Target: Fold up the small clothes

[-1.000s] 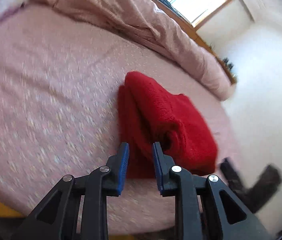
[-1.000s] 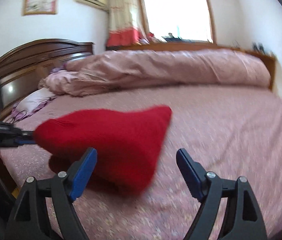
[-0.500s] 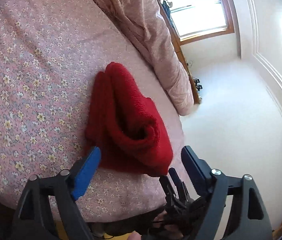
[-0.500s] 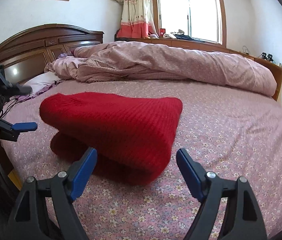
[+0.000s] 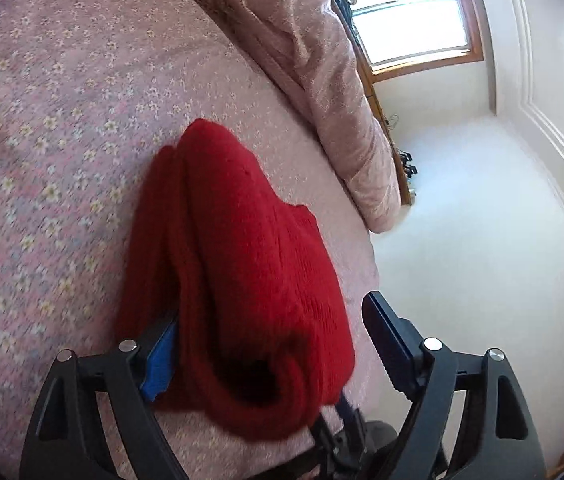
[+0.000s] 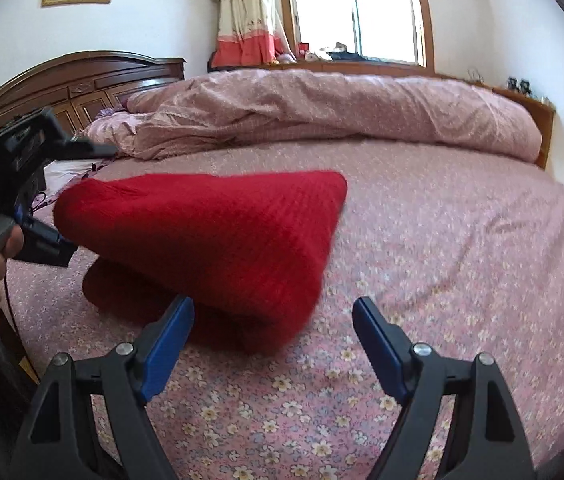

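Note:
A folded red knit garment [image 5: 237, 272] lies on the pink flowered bedsheet [image 5: 41, 128]. My left gripper [image 5: 273, 344] is open, with its jaws on either side of the garment's near rolled end; the left finger is partly under the cloth. In the right wrist view the garment [image 6: 217, 236] lies just ahead, with its upper layer raised at the left. My right gripper [image 6: 271, 332] is open and empty, close to the garment's near edge. The left gripper [image 6: 41, 232] shows there at the garment's left end, held by a hand.
A rumpled pink duvet [image 6: 342, 108] lies along the far side of the bed. A dark wooden headboard [image 6: 65, 92] stands at the left, with a window [image 6: 358, 12] behind. The bed's edge [image 5: 370, 264] drops to a white floor at the right.
My left gripper opened wide, then moved forward around the garment's near end. The garment's top layer has lifted and shifted. My right gripper stayed open and barely moved.

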The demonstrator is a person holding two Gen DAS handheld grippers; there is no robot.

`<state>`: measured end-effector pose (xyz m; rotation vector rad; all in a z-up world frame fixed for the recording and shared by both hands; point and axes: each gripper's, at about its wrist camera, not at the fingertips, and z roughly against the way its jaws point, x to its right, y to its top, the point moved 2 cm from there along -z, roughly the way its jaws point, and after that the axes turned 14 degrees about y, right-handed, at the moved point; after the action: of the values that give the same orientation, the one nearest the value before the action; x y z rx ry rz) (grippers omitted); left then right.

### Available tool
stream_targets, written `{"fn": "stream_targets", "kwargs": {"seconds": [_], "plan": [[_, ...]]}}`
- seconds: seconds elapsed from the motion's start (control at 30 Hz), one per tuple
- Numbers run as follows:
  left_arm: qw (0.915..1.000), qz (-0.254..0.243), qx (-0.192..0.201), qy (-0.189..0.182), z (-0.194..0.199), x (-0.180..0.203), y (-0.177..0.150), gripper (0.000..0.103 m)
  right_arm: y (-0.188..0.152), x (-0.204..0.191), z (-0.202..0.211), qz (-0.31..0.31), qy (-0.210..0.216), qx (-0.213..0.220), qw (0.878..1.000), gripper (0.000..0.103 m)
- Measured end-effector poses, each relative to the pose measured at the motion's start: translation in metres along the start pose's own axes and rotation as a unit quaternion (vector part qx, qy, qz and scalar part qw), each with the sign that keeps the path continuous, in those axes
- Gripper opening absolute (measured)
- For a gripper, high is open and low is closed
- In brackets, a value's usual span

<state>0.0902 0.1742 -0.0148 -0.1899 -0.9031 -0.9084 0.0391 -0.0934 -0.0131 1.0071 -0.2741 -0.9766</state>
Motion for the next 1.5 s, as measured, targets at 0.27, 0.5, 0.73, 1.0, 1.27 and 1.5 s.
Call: {"fn": "stream_targets", "kwargs": {"seconds": [0.27,0.5,0.73,1.0,1.27,1.5], "plan": [[0.9957,-0.054,0.039,0.065,-0.007,0.032,0.005,0.025,-0.006,0.007,-0.011,-0.021,-0.001,-0.016,1.0,0.085],[0.9923,-0.097,0.077,0.004,0.003,0.075,0.013,0.022,-0.007,0.017,-0.022,-0.031,-0.031,-0.013,0.999,0.085],[0.9826,-0.156,0.1,-0.011,0.009,0.109,0.005,0.022,0.002,0.011,-0.024,-0.03,-0.018,0.032,0.999,0.085],[0.9812,-0.158,0.109,-0.019,0.012,0.109,0.007,0.02,-0.005,0.047,-0.031,-0.094,-0.079,0.062,0.991,0.092],[0.9789,-0.163,0.113,0.05,0.002,0.064,-0.008,0.02,-0.029,0.064,-0.02,-0.177,-0.061,0.06,0.98,0.093],[0.9829,-0.122,0.101,0.094,-0.003,0.013,-0.002,0.02,-0.041,0.056,-0.008,-0.166,-0.05,0.017,0.985,0.093]]}}
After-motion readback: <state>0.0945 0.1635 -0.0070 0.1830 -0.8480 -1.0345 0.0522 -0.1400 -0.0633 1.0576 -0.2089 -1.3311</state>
